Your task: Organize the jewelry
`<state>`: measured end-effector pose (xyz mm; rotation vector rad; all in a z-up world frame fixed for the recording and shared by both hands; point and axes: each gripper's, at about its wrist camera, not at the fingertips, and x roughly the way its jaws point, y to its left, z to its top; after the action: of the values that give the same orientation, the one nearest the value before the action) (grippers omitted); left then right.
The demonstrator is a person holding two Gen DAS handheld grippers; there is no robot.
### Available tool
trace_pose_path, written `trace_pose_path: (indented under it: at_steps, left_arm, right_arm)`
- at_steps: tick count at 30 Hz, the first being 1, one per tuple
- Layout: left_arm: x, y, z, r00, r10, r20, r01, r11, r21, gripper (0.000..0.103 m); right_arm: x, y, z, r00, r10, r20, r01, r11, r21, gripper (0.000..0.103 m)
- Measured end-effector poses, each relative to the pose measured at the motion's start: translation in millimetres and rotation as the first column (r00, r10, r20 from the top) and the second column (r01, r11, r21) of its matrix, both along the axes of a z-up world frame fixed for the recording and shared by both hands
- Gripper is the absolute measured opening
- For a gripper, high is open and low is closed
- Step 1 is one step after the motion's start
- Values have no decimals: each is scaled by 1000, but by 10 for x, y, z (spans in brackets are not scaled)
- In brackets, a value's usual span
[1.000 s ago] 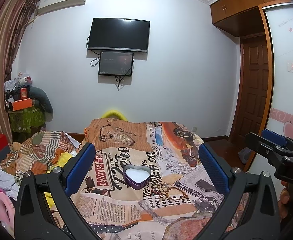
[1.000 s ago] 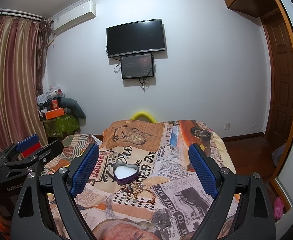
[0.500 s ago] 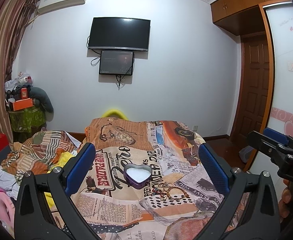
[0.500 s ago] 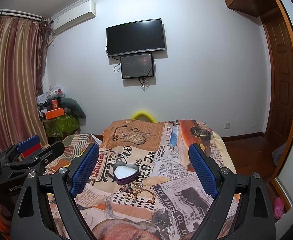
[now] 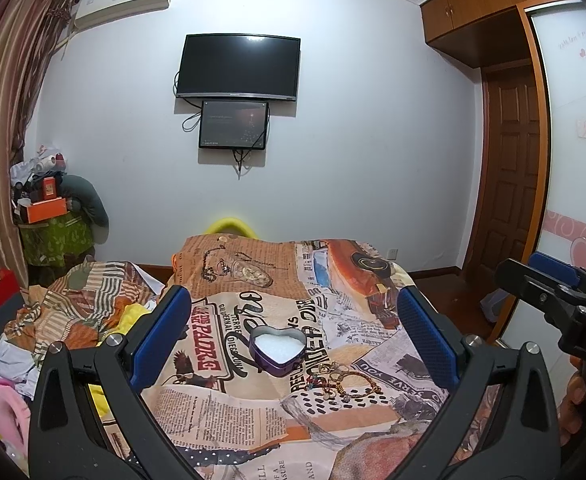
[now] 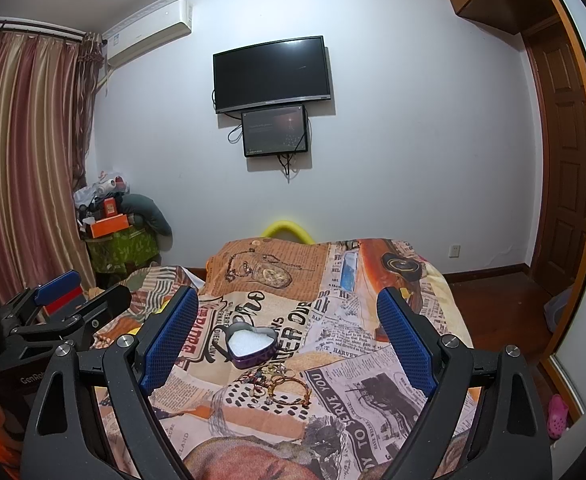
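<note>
Jewelry [image 5: 339, 382], a tangle of gold and beaded bracelets, touches the heart tin [image 5: 277, 350] mid-bed; your left claw [image 5: 293, 336] and right claw [image 6: 287, 334] gape empty.

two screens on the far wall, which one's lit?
The smaller lower screen, mounted directly under the big TV. It shows a dim image with faint text; the big TV above is plain black with only glare.

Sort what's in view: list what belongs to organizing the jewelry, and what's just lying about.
For the job:
heart-shaped tin, open
jewelry pile beside it
left gripper, open
right gripper, open

Lying about:
orange box
yellow cushion
pink slipper
</note>
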<state>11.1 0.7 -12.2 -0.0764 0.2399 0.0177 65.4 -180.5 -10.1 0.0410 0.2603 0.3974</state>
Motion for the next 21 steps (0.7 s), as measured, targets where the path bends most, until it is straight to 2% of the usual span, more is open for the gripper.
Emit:
trace_pose_path:
  at_steps: [21]
  left_arm:
    - [118, 11, -79, 1000, 3, -31, -4, 1000, -11, 103]
  right_arm:
    - [100, 1, -101, 1000, 3, -31, -3, 1000, -5, 89]
